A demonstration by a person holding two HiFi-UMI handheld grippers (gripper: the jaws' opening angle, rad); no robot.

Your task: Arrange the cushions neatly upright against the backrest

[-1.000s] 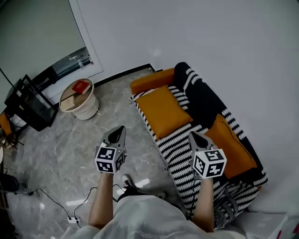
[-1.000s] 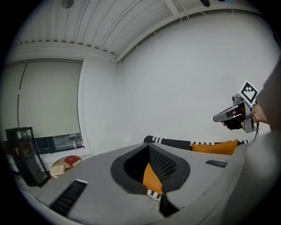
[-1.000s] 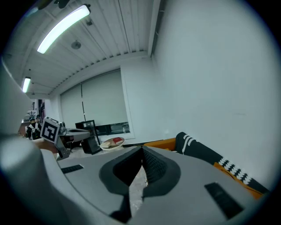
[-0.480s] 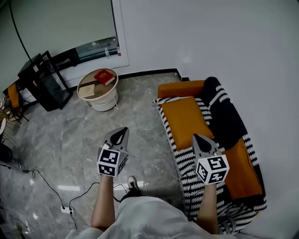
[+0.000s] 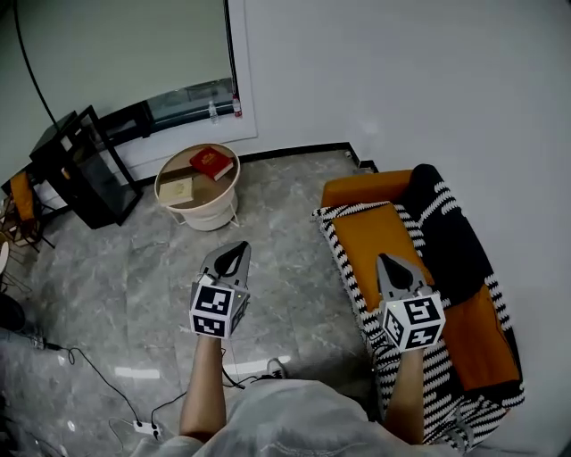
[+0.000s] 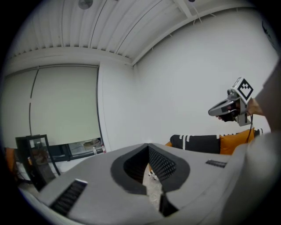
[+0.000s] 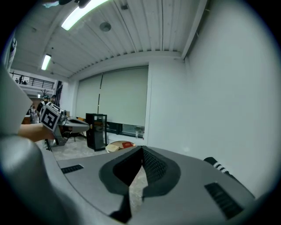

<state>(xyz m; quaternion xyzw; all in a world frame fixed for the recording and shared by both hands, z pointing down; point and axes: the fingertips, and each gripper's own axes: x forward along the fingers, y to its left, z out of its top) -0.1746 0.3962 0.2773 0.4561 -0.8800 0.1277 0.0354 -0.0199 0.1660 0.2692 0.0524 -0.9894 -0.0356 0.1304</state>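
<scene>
Both grippers have swung sideways with the view since a second ago, putting the sofa (image 5: 346,268) at four o'clock and the round cream table (image 5: 192,207) at eleven. Left gripper (image 5: 236,253) and right gripper (image 5: 385,264) have their jaws fully closed with nothing between them. One flat rectangular orange cushion (image 5: 382,234) lies on the zebra-striped seat at three o'clock. A second (image 5: 482,335) sits at four o'clock beside the black backrest (image 5: 451,241) — leaning or flat, undetermined.

I get even, cool, fairly bright light here. The ceiling strip lamp (image 7: 83,11) blows out white in my right gripper view. The glossy floor (image 5: 116,294) carries pale glare patches. Both gripper views bend strongly, with black corners.
</scene>
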